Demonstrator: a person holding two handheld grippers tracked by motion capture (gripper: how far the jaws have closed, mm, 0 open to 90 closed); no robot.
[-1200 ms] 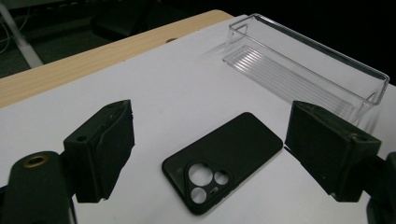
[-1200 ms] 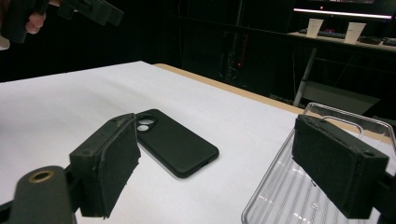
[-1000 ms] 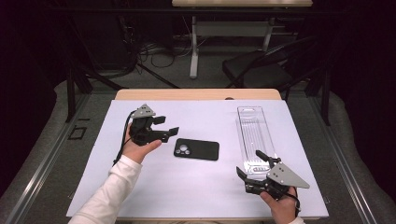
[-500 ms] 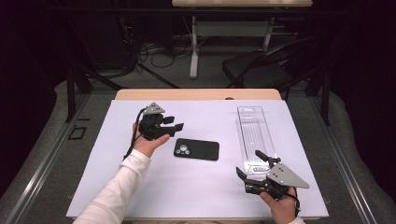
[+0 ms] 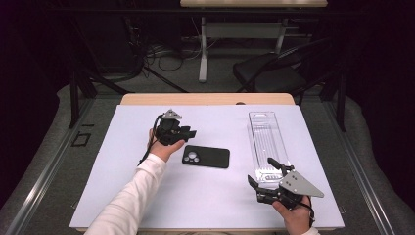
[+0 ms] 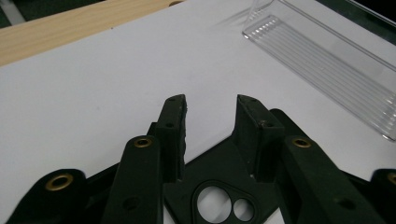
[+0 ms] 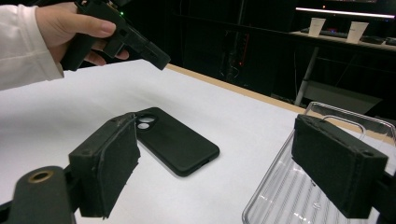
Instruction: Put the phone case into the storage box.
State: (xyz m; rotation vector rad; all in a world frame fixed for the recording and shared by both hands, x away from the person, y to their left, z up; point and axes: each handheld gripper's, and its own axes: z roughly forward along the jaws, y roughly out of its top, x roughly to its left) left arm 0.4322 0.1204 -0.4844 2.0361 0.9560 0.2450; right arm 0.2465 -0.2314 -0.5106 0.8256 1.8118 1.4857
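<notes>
High view: left gripper (image 5: pixel 188 133) sits left of frame center, held up in the person's left hand (image 5: pixel 164 147), white sleeve (image 5: pixel 128 198) running in from the bottom edge. Its jaws point toward frame right, just above the camera end of the black phone case (image 5: pixel 206 156), which lies flat on the white mat (image 5: pixel 122 147) at frame center. In the left gripper view the jaws stand part-way apart w/ a clear gap, nothing between them; the case's camera cutout shows low center under them, can't tell if the tips touch it. Right gripper (image 5: pixel 262 178) is at lower right of the high view, in the right hand (image 5: pixel 293 218), grey plate on top. In the right gripper view its fingers (image 7: pixel 109 163) are spread wide, nothing pinched; the left pad is at lower left, the right pad at right over the near end of the clear plastic tray (image 5: pixel 266 144). Whether that pad touches the tray can't be told. Tray lies lengthwise at right of center on the mat, well apart from the case. Wooden table edge (image 5: pixel 205 99) shows beyond the mat.
</notes>
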